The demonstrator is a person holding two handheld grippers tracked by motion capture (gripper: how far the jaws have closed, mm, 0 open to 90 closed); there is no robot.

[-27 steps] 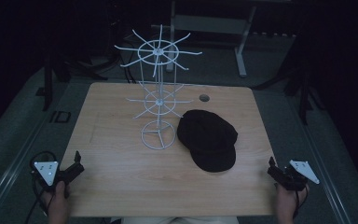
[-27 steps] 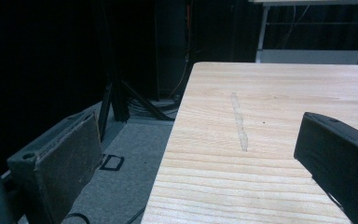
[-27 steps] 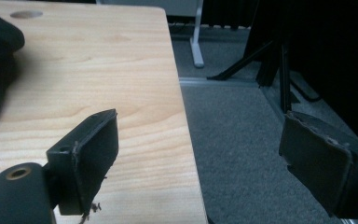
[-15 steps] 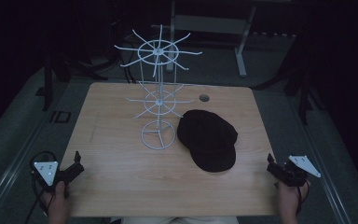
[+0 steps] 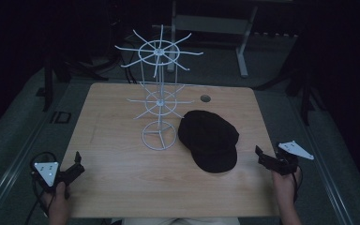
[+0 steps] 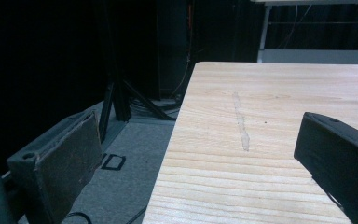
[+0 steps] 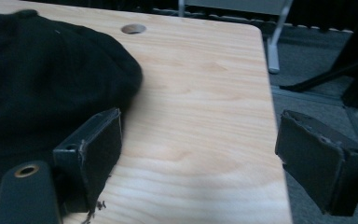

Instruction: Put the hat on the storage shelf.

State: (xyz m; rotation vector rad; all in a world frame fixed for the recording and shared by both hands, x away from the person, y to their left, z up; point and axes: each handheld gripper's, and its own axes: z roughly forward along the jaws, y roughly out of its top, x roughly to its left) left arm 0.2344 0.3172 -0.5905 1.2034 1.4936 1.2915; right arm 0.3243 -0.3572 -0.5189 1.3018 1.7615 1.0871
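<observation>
Now, cap: one black cap (image 5: 209,139) lies flat on the bench (image 5: 122,187), just right of the wire stand's base, well apart from both claws.
Nearer claw: your right claw (image 5: 264,157) is closer; the cap sits to its left, brim end toward you.
Right claw: jaws spread wide, empty, left jaw at the cap's edge in the right gripper view.
Left claw: your left claw (image 5: 77,165) gapes wide, empty, at the bench's near-left corner.
Count: one cap, one white wire stand (image 5: 159,93), two claws.
</observation>
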